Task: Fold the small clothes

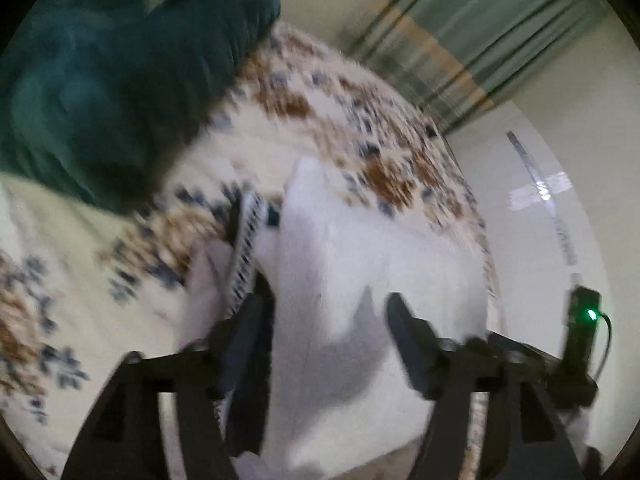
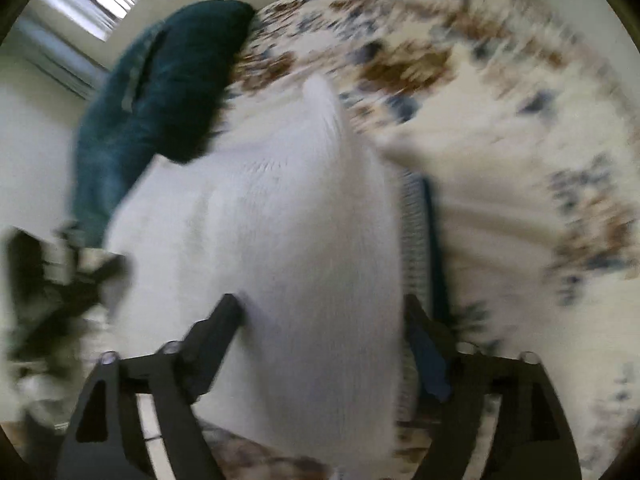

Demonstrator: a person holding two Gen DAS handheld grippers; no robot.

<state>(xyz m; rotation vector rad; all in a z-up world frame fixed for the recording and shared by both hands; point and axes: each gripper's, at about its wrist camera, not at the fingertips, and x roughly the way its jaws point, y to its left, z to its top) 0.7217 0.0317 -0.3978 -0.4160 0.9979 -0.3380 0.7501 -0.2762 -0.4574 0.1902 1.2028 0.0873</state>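
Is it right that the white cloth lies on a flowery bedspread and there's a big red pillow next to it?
Not quite. The pillow is dark teal, not red, as the right wrist view shows. The rest holds: the white cloth lies on the flowery bedspread, with the pillow beside it.
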